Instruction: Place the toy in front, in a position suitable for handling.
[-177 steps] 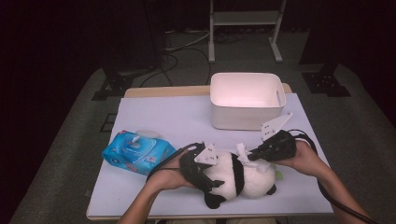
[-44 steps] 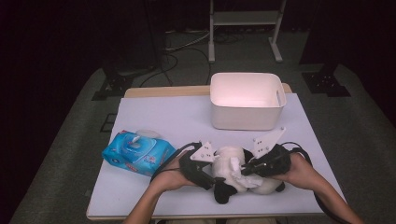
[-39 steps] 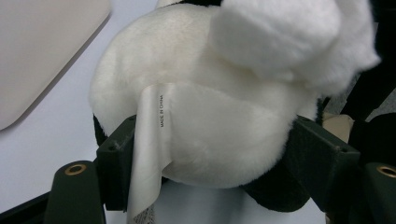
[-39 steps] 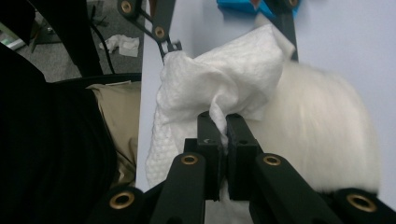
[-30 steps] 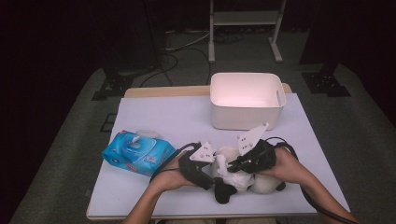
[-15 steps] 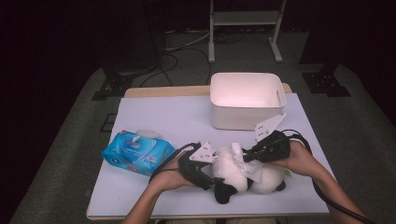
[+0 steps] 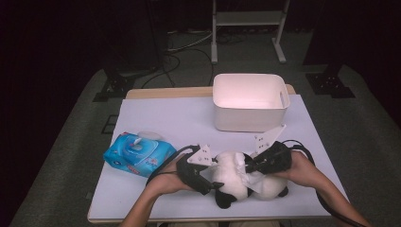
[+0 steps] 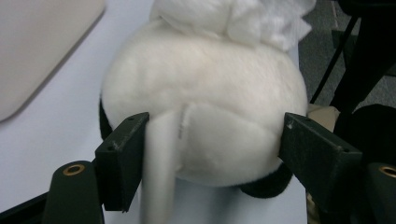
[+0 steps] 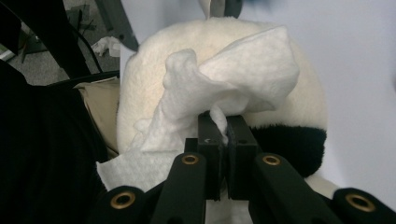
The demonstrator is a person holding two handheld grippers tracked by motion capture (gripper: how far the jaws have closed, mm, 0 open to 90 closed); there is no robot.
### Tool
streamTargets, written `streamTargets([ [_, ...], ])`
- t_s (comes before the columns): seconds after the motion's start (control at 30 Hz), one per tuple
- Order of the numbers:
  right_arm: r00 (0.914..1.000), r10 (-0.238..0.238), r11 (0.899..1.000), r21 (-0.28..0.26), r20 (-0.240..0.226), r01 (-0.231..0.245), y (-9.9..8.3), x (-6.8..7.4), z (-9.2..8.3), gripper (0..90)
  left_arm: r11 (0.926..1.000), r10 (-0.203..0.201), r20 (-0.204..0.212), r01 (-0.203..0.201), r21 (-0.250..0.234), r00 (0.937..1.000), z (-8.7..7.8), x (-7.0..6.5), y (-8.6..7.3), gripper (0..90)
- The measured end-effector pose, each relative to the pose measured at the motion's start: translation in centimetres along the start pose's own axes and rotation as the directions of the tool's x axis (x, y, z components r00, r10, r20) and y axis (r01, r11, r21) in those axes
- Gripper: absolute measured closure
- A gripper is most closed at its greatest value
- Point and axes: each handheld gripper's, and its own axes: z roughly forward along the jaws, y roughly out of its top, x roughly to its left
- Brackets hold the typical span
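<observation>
While left fingers (image 8: pixel 210 154) clamp the plush panda (image 8: pixel 205 98), right fingers (image 9: pixel 223 140) pinch a crumpled wipe (image 9: pixel 233 84).

We reach both forearms in from the near edge, hands low and close together. Our left claw (image 7: pixel 213 176) stands wide, its two jaws spread well apart. Our right claw (image 7: pixel 247 166) points toward the left one, jaws pinched nearly together.

My grippers are black, each topped by a grey three-cornered plate (image 7: pixel 203 154) and trailing a black cable (image 7: pixel 326 198). Brass-coloured rivets (image 9: pixel 190 159) sit behind my jaws. My forearms are bare.
</observation>
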Motion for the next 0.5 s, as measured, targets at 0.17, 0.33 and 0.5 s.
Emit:
streamTargets([
  [0.17, 1.0, -0.008, 1.0, 0.002, 0.003, 0.008, 0.0, 0.8, 0.1, 86.0, 0.9998, 0.014, -0.006, -0.014, -0.012, 0.9999, -0.4, 0.0, 1.2, 24.7],
  [0.33, 0.9999, -0.016, 1.0, -0.006, -0.008, 0.016, -0.4, 1.4, 0.0, 86.2, 0.9997, 0.023, 0.003, -0.023, 0.006, 0.9997, 0.2, -0.3, 1.7, 24.7],
  [0.5, 0.9998, -0.015, 1.0, -0.011, -0.012, 0.015, -0.8, 2.0, -0.3, 86.2, 0.9995, 0.029, 0.024, -0.029, 0.008, 0.9993, 0.9, -0.6, 1.7, 24.9],
])
